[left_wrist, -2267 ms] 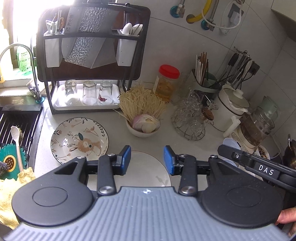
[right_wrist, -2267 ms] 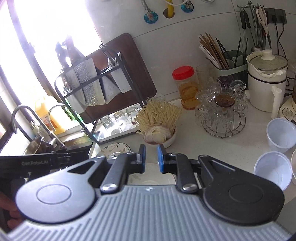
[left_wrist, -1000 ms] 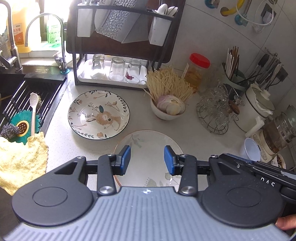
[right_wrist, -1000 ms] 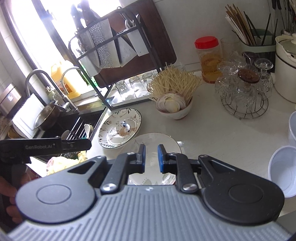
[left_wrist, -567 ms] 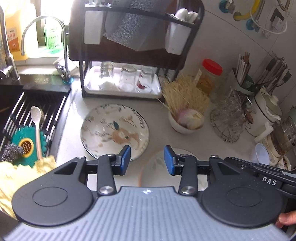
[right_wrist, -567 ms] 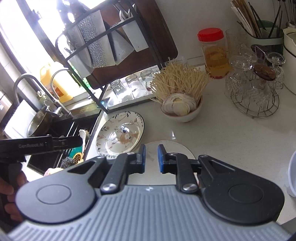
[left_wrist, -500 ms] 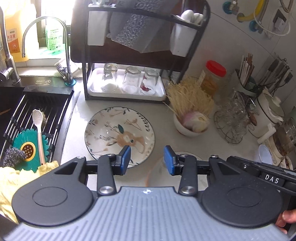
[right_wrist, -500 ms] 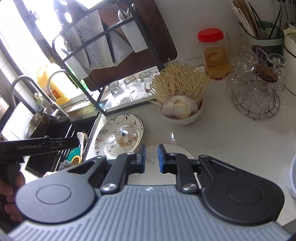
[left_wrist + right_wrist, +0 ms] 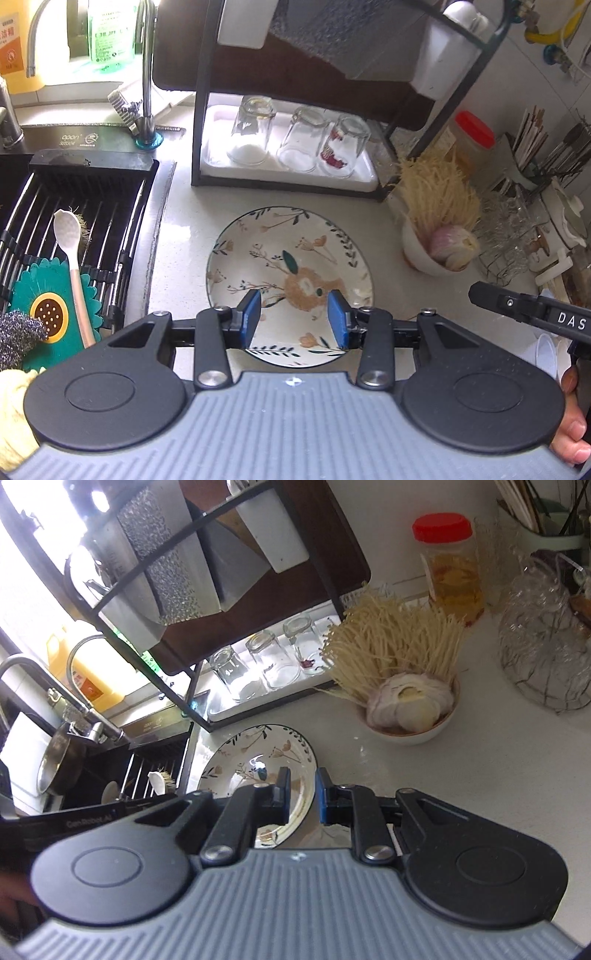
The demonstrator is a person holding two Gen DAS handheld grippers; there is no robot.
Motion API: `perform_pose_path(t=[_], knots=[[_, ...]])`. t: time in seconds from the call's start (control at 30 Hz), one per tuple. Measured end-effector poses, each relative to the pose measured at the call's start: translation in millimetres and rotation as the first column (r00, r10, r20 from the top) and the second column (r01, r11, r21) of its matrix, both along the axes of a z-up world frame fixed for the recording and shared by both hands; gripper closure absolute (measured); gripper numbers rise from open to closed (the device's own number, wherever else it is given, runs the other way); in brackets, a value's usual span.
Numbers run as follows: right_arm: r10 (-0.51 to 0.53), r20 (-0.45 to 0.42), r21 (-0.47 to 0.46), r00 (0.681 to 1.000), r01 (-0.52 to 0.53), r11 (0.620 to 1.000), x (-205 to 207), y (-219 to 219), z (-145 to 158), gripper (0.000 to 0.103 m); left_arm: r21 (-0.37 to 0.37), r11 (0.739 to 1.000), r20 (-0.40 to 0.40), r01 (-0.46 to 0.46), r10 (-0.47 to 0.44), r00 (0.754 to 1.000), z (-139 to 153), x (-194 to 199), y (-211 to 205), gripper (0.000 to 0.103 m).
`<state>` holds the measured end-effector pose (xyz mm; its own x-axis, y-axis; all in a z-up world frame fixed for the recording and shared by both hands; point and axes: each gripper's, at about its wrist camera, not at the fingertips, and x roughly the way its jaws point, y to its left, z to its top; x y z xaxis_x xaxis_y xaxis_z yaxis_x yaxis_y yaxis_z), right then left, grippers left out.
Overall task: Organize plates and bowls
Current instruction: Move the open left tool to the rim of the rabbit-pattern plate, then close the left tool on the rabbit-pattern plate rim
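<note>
A floral plate (image 9: 291, 258) with a rabbit picture lies flat on the white counter in front of the dish rack (image 9: 295, 177). My left gripper (image 9: 294, 319) is open and empty, hovering over the plate's near half. The plate also shows in the right wrist view (image 9: 255, 757). My right gripper (image 9: 303, 794) has a narrow gap between its jaws and holds nothing, just above the plate's right rim. A white bowl (image 9: 410, 723) of noodles and onion stands to the right. The second pale plate seen earlier is hidden below the grippers.
The sink (image 9: 74, 221) with a drain rack, spoon (image 9: 70, 258) and scrubbers lies left. Three upturned glasses (image 9: 299, 140) stand on the rack tray. A red-lidded jar (image 9: 450, 565), a glass holder (image 9: 546, 635) and chopsticks stand right.
Both grippers have moved forward and left, from above the pale plate to above the floral plate. The pale plate has dropped out of view. Neither jaw opening changed.
</note>
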<state>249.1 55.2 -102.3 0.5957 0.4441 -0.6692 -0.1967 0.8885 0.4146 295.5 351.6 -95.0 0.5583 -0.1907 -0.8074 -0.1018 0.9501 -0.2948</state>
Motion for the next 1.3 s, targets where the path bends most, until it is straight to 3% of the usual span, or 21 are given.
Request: perform_pose_path(t=[0.2, 0.3, 0.37, 0.53, 0.6, 0.9, 1.03, 1.17, 1.23, 1.3], knots=[[-0.009, -0.054, 0.000, 0.998, 0.009, 1.000, 17.0, 26.0, -13.3, 0.085, 0.001, 0.999, -0.027, 0.033, -0.033, 0.999, -15.1, 21.2, 19.7, 0.057], [0.003, -0.094, -0.004, 0.996, -0.003, 1.000, 27.2, 38.5, -23.4, 0.085, -0.013, 1.000, -0.046, 0.027, -0.028, 0.999, -25.2, 29.7, 30.6, 0.045], [0.008, -0.118, -0.030, 0.993, -0.011, 0.999, 34.9, 47.5, -29.8, 0.080, -0.010, 0.999, -0.058, 0.032, -0.033, 0.998, -33.3, 34.7, 36.3, 0.045], [0.002, -0.125, -0.032, 0.992, -0.006, 0.999, 47.9, 60.2, -38.6, 0.053, -0.008, 1.000, -0.097, 0.026, -0.026, 0.995, -55.3, 44.3, 48.1, 0.045], [0.005, -0.127, -0.044, 0.992, -0.010, 0.999, 53.6, 65.1, -43.4, 0.051, -0.014, 1.000, -0.108, 0.023, -0.025, 0.994, -62.9, 47.8, 51.4, 0.045], [-0.030, -0.140, -0.135, 0.990, 0.011, 0.991, 80.4, 75.2, -76.5, 0.052, -0.012, 1.000, -0.117, -0.004, 0.003, 0.993, -79.5, 65.6, 55.7, 0.046], [-0.032, -0.165, -0.156, 0.986, 0.006, 0.988, 87.9, 74.8, -89.5, 0.053, -0.044, 0.999, -0.129, -0.028, 0.023, 0.991, -87.4, 73.5, 57.0, 0.046], [-0.032, -0.159, -0.190, 0.987, 0.001, 0.982, 91.0, 76.8, -95.0, 0.064, -0.050, 0.998, -0.134, -0.041, 0.034, 0.990, -94.0, 78.6, 58.2, 0.051], [-0.037, -0.173, -0.198, 0.984, 0.002, 0.980, 92.4, 76.4, -98.9, 0.074, -0.039, 0.998, -0.139, -0.039, 0.033, 0.990, -96.9, 80.5, 57.6, 0.056], [-0.033, -0.166, -0.200, 0.986, -0.001, 0.980, 93.3, 77.3, -99.9, 0.075, -0.033, 0.999, -0.146, -0.040, 0.035, 0.989, -99.5, 81.8, 57.4, 0.061]])
